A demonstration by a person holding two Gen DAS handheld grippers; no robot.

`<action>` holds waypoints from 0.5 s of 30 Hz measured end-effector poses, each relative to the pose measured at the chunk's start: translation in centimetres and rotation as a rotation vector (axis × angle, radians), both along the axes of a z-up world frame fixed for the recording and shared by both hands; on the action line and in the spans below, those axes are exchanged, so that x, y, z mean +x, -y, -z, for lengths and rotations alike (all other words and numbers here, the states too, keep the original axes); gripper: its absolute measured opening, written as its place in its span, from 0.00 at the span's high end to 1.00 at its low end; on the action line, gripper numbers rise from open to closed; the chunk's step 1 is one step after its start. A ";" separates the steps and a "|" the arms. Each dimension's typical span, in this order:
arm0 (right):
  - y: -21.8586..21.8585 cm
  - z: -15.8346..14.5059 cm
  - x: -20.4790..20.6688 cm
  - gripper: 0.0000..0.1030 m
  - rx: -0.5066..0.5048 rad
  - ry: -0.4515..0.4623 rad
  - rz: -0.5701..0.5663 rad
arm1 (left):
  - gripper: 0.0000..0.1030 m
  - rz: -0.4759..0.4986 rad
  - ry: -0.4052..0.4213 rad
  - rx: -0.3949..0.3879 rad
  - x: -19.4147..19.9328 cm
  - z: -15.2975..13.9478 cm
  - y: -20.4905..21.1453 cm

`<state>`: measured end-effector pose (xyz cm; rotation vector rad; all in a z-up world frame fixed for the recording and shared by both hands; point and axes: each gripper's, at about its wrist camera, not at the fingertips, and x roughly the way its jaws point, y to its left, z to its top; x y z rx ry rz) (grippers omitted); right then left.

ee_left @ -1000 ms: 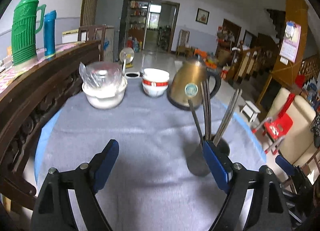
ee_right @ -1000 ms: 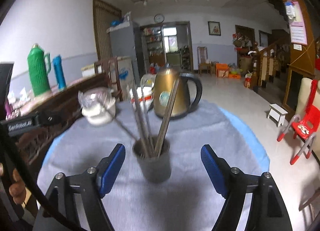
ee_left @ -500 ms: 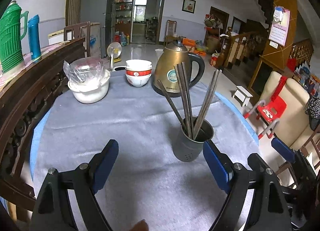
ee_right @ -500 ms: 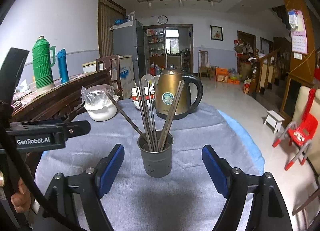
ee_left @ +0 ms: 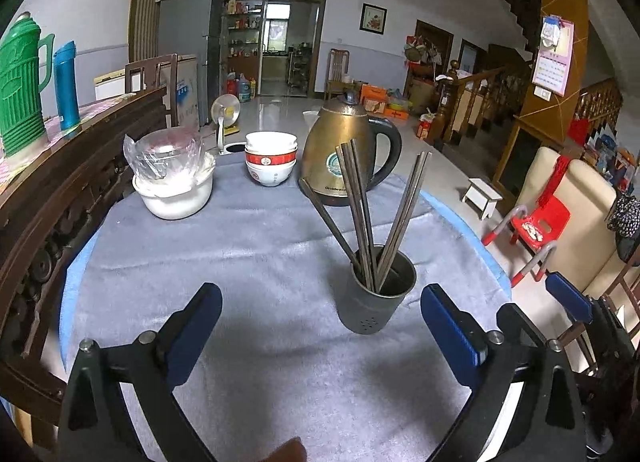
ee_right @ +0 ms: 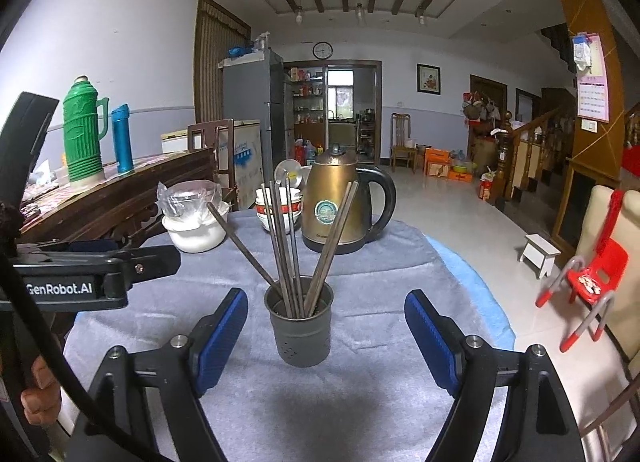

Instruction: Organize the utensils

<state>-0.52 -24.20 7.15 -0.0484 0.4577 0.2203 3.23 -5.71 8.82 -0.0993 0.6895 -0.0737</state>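
A dark grey utensil holder [ee_left: 370, 310] stands upright on the grey tablecloth [ee_left: 240, 246] with several dark chopsticks [ee_left: 360, 213] fanned out of it. My left gripper [ee_left: 320, 326] hovers just short of it with its jaws opening. The holder sits ahead of the gap, nearer the right finger, and no pad touches it. In the right wrist view the same holder [ee_right: 300, 334] and chopsticks [ee_right: 286, 238] stand centred ahead of my right gripper [ee_right: 326, 330]. That gripper is open and both pads are well clear of the holder. The left gripper's body [ee_right: 100, 274] shows at the left edge.
A brass kettle [ee_left: 344, 153], stacked red-and-white bowls [ee_left: 271, 163] and a plastic-covered white bowl [ee_left: 174, 181] stand at the table's far side. A carved wooden sideboard [ee_left: 60, 181] with a green thermos [ee_left: 20, 81] borders the left. A red chair [ee_left: 536, 221] stands off the right edge.
In the left wrist view the holder has slid from behind the right finger into the open gap, and the jaws stand wider. The left gripper's body has come into the right wrist view.
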 end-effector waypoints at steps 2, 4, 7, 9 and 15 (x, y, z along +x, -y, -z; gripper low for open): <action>0.1 0.1 0.1 0.19 0.001 -0.003 0.004 | 0.04 -0.001 -0.003 -0.003 0.2 0.0 0.0; 0.3 0.2 0.1 0.19 0.001 -0.006 0.009 | 0.04 -0.002 -0.006 -0.007 0.3 0.1 0.0; 0.5 0.2 0.3 0.19 0.003 -0.010 0.013 | 0.04 0.005 -0.007 -0.009 0.4 0.1 0.1; 0.5 0.2 0.4 0.19 0.003 -0.012 0.015 | 0.04 0.006 -0.004 0.004 0.4 0.1 0.3; 0.6 0.4 0.7 0.19 0.000 -0.019 0.016 | 0.04 0.017 -0.011 0.010 0.7 0.2 0.6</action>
